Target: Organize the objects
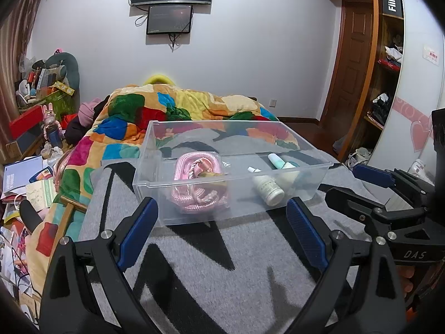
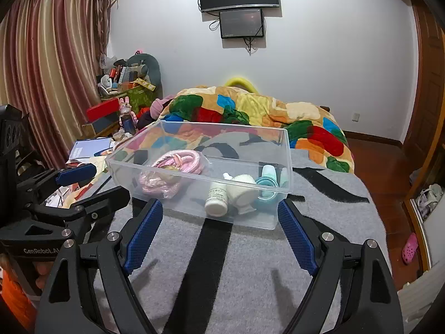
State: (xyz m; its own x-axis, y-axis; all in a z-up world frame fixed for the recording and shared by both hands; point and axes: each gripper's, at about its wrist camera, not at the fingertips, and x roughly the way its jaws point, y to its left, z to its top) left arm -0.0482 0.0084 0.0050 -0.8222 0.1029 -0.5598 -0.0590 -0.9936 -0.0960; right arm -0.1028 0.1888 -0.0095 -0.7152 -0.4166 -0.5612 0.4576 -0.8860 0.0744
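Grippers, left gripper (image 1: 222, 222) and right gripper (image 2: 221, 224), both spread wide and holding nothing, hover before the clear bin (image 1: 194, 188) on the grey blanket (image 1: 222, 264); inside lie a pink rope (image 1: 194, 167) and a white bottle (image 1: 268, 188).

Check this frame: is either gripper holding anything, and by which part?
Nothing is held. The left gripper and right gripper are both open, short of the clear bin.

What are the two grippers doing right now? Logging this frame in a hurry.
Left gripper: open, holding nothing.
Right gripper: open, holding nothing.
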